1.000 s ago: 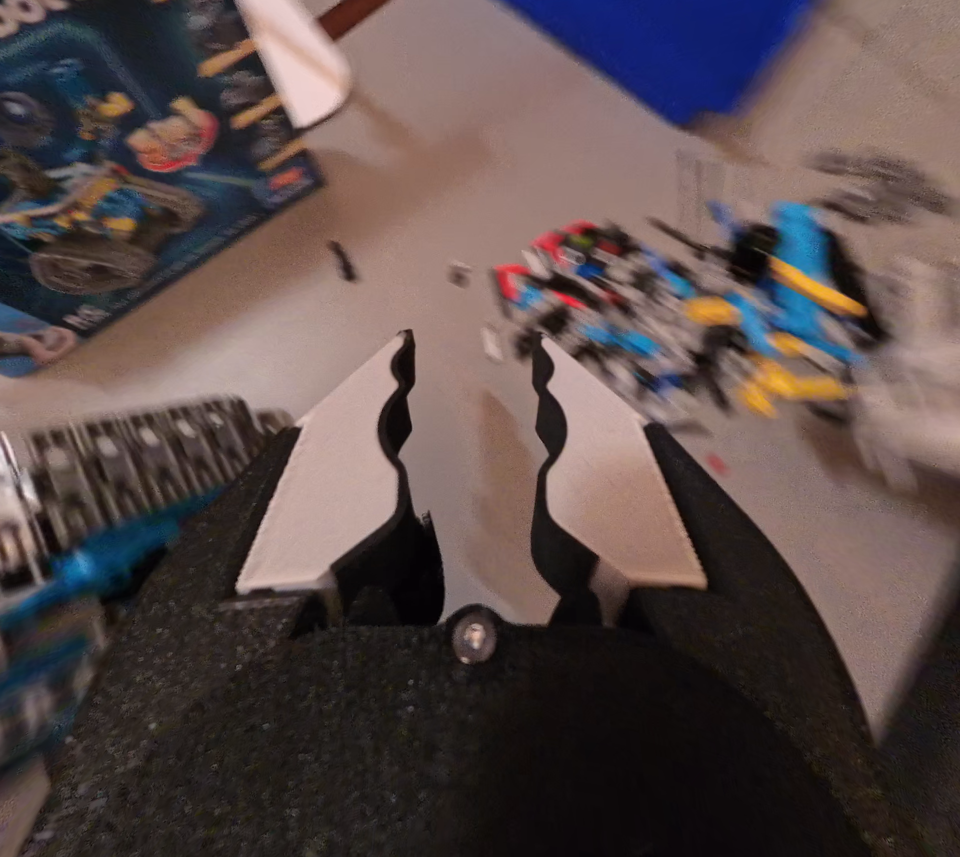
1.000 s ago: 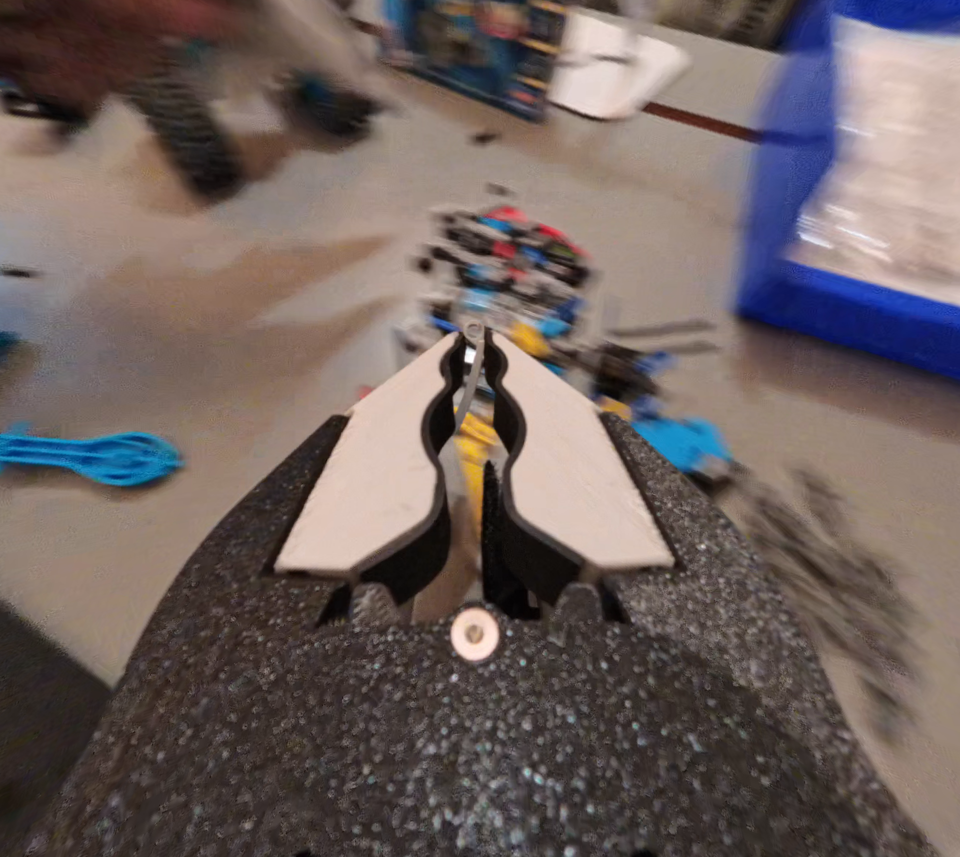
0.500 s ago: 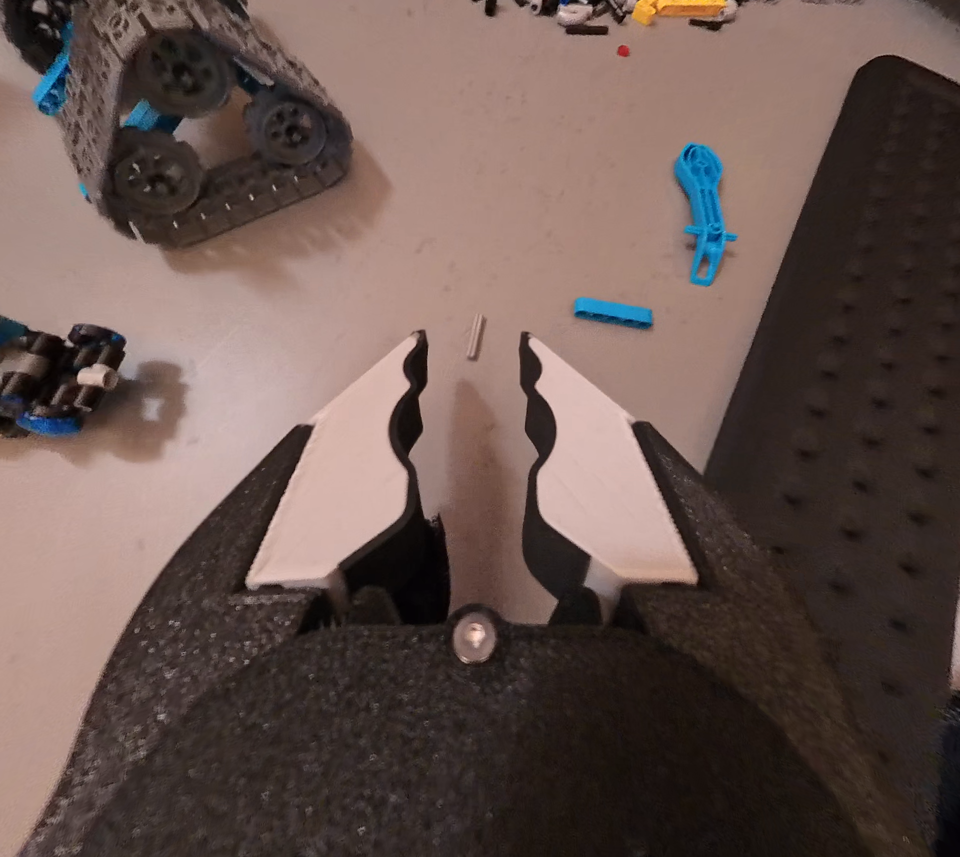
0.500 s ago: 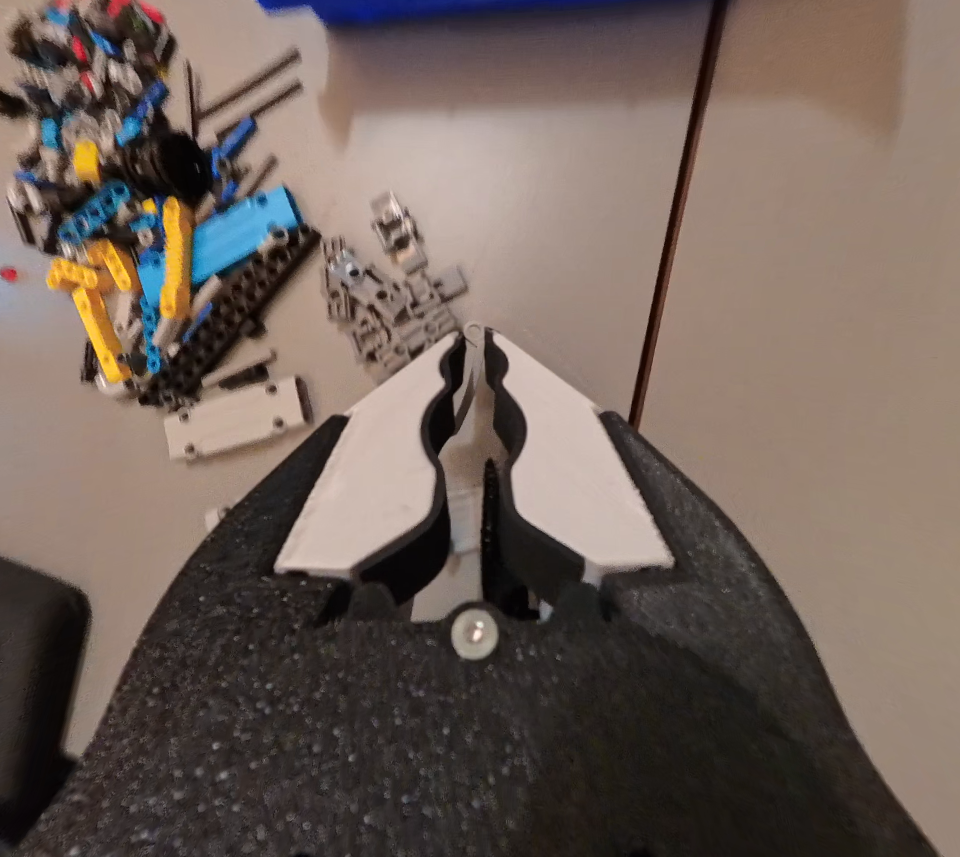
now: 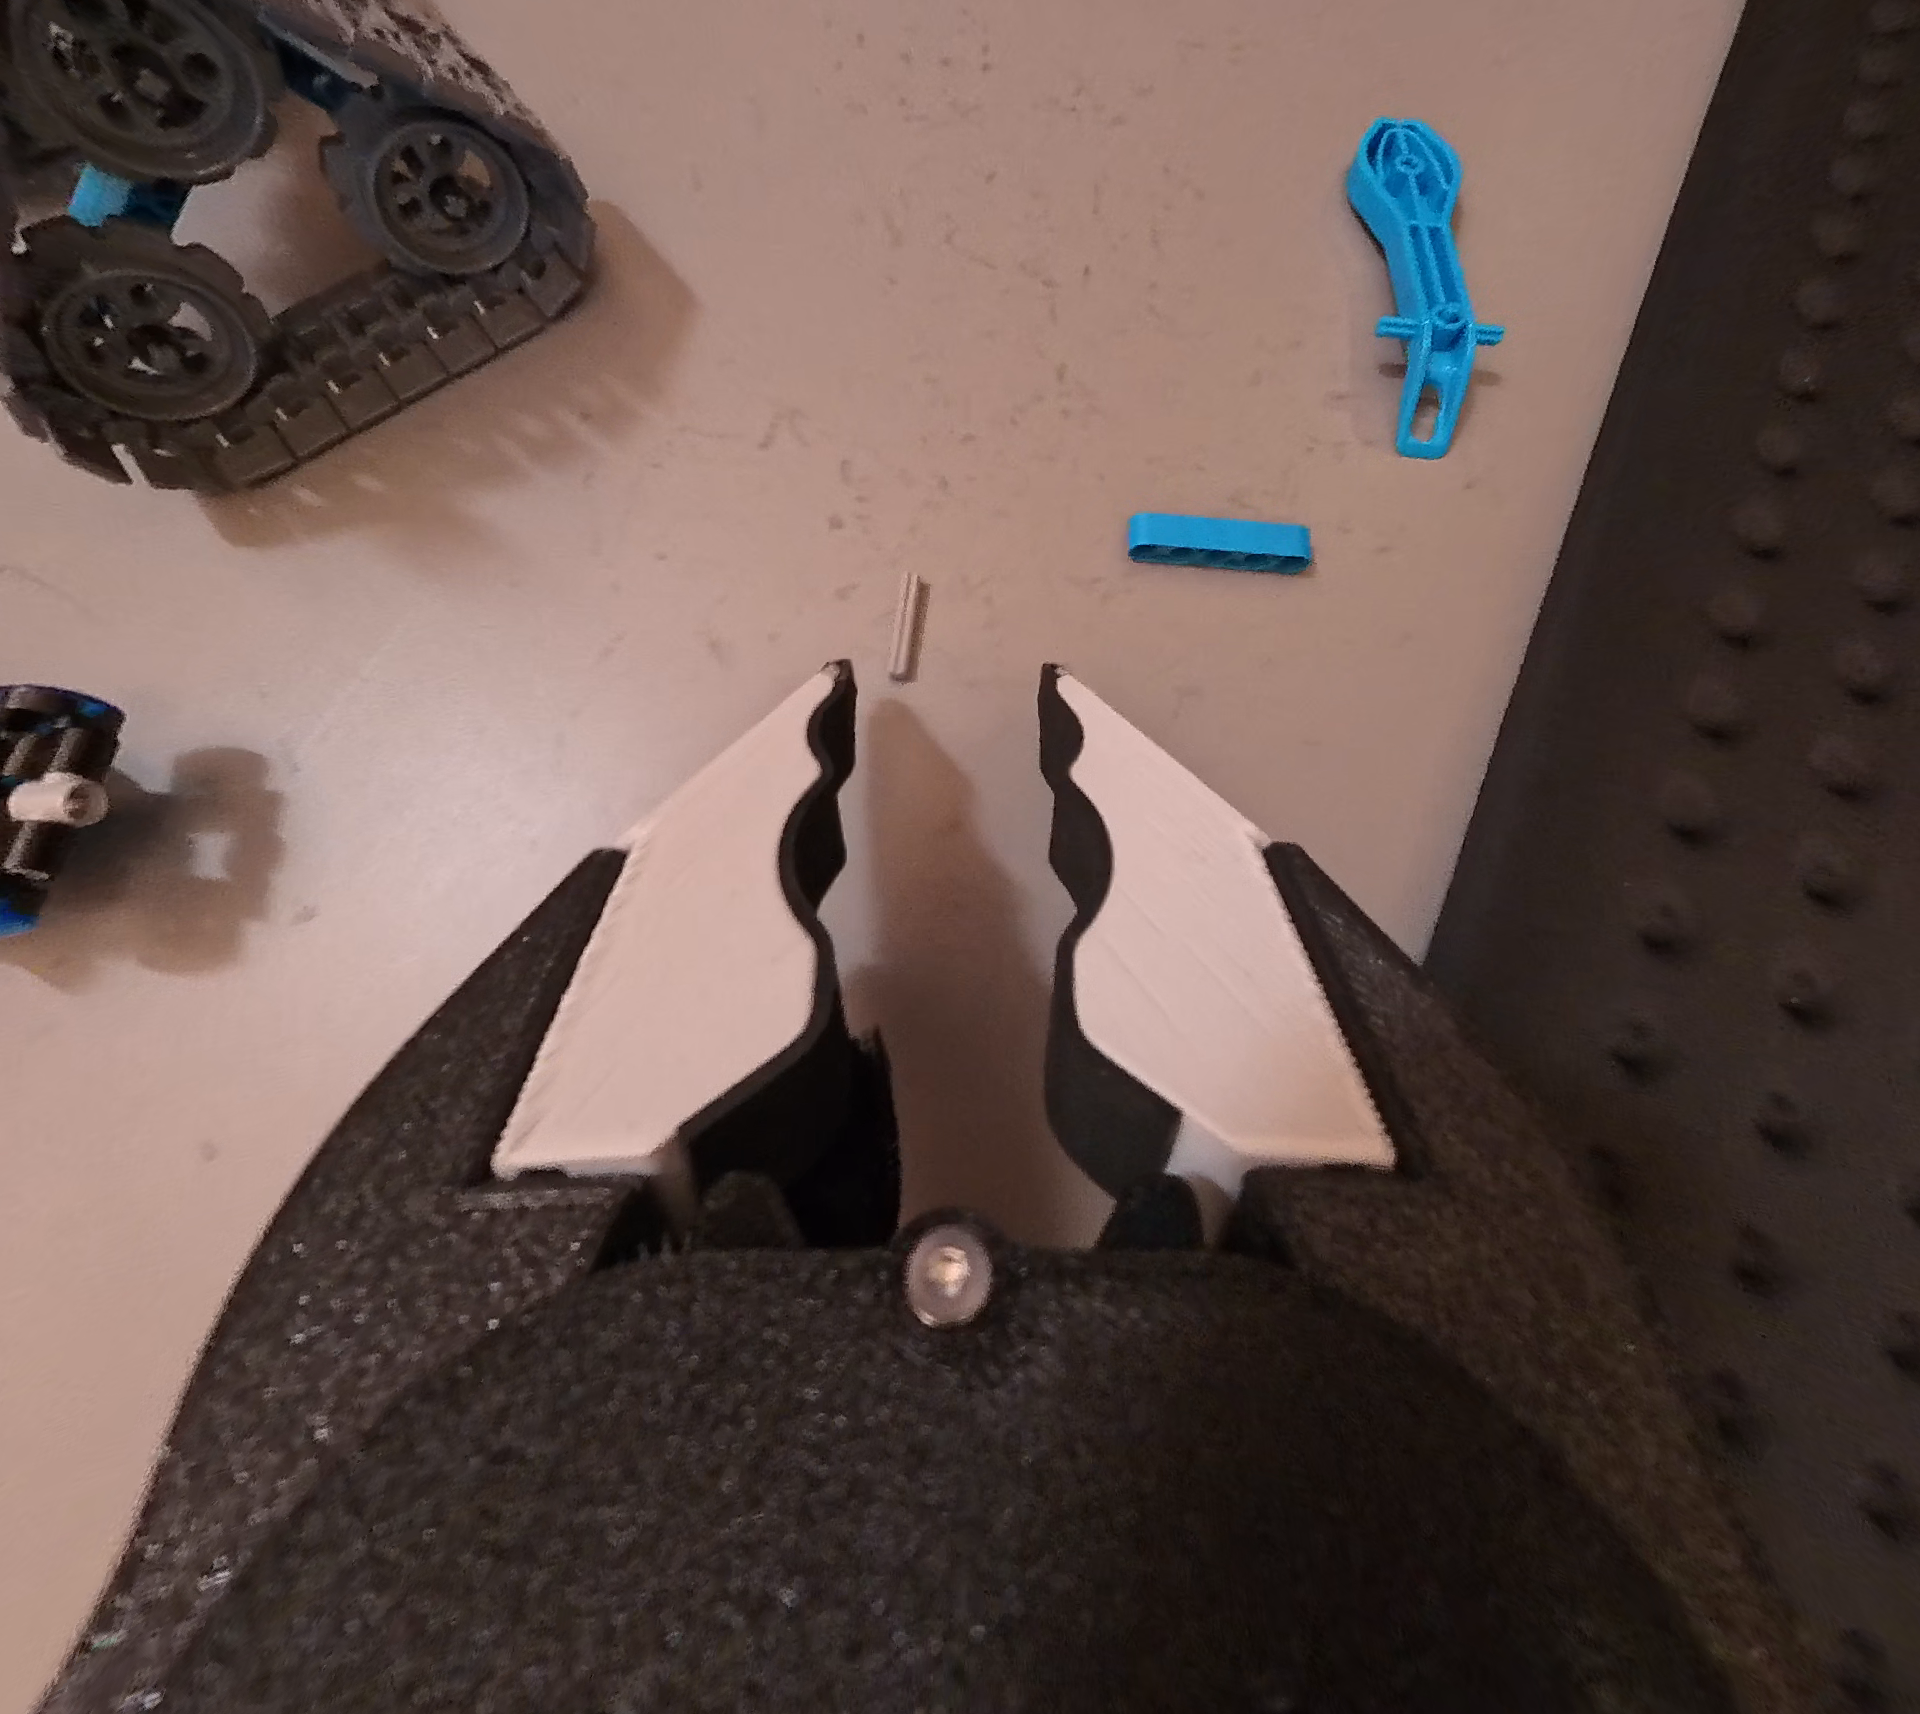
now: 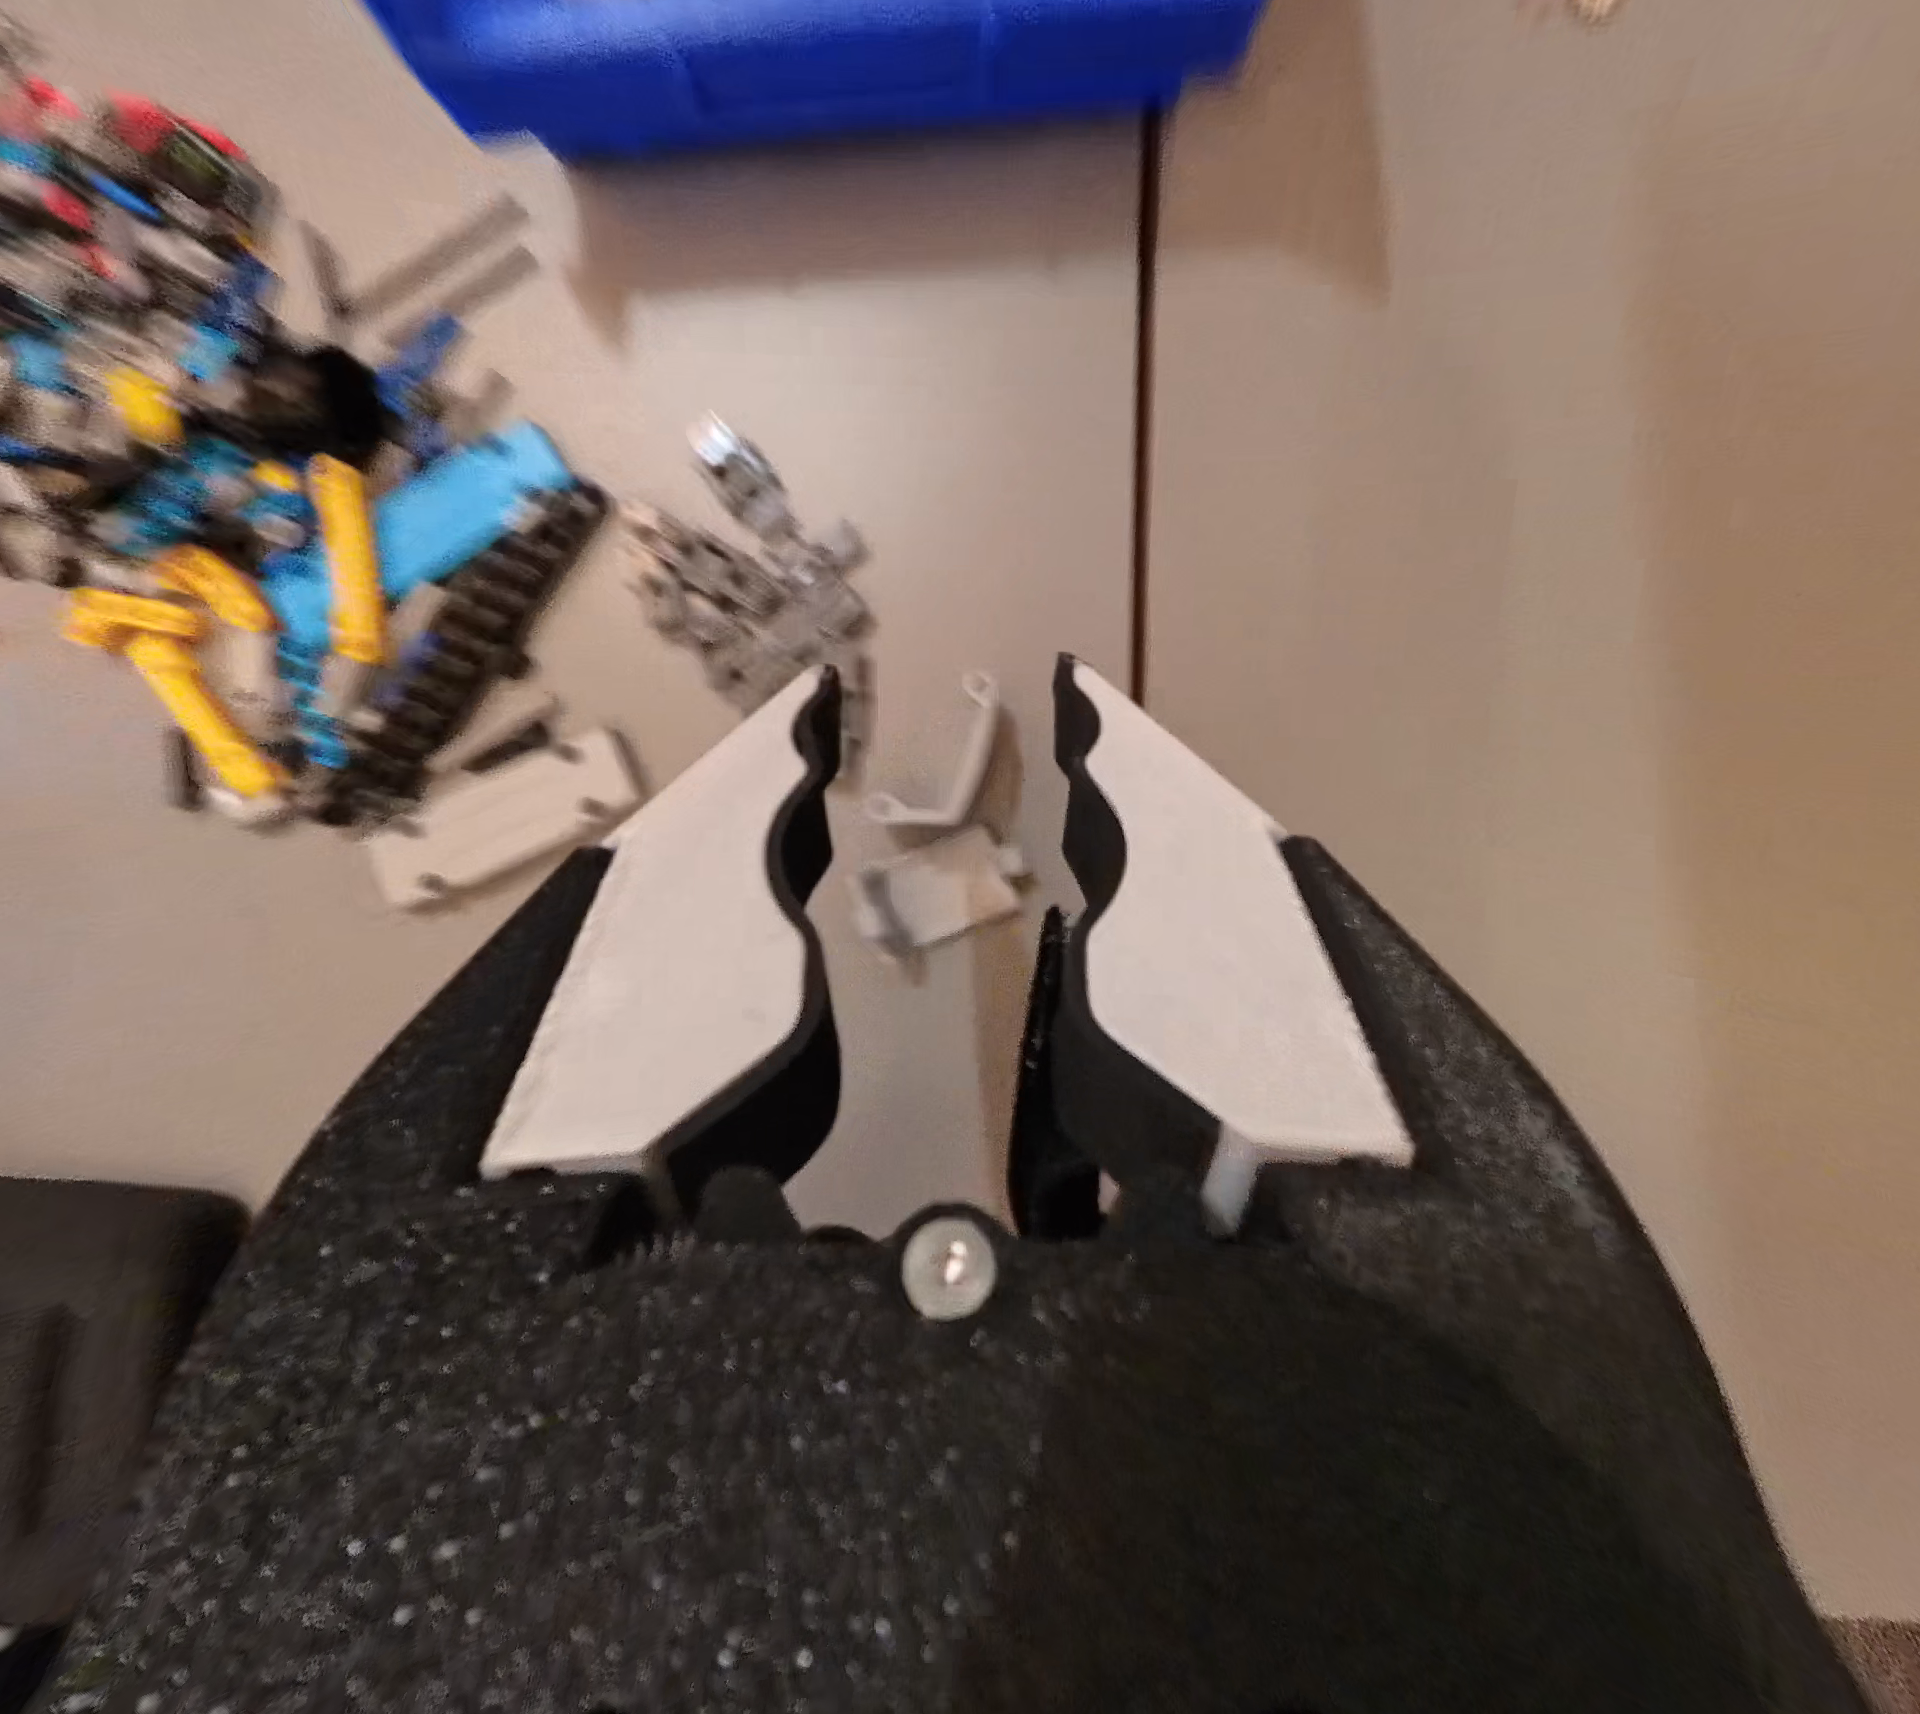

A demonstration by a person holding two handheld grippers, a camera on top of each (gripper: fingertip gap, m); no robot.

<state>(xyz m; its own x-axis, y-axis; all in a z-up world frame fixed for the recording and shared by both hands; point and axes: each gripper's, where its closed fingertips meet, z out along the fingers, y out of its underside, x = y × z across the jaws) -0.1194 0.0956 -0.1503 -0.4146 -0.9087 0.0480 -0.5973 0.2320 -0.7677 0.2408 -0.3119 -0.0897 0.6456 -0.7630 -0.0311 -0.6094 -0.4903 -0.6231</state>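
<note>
Grey pin [image 5: 906, 625] lies just beyond parted left tongs [image 5: 945, 675]; right tongs [image 6: 943, 677] parted, empty.

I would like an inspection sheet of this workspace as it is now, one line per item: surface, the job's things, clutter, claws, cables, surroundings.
Surface: beige table, scuffed; a dark seam runs across it.
Job's things: small grey rod lying just beyond the left claw; pale grey bent piece lying between the fingers of the right claw.
Clutter: tracked model, blue beam, blue lever piece, small wheeled piece, mixed brick pile, grey link pieces.
Claws: both open, both hold nothing.
Cables: nothing seen.
Surroundings: blue bin holding pale bags; black studded mat at the right.
</note>
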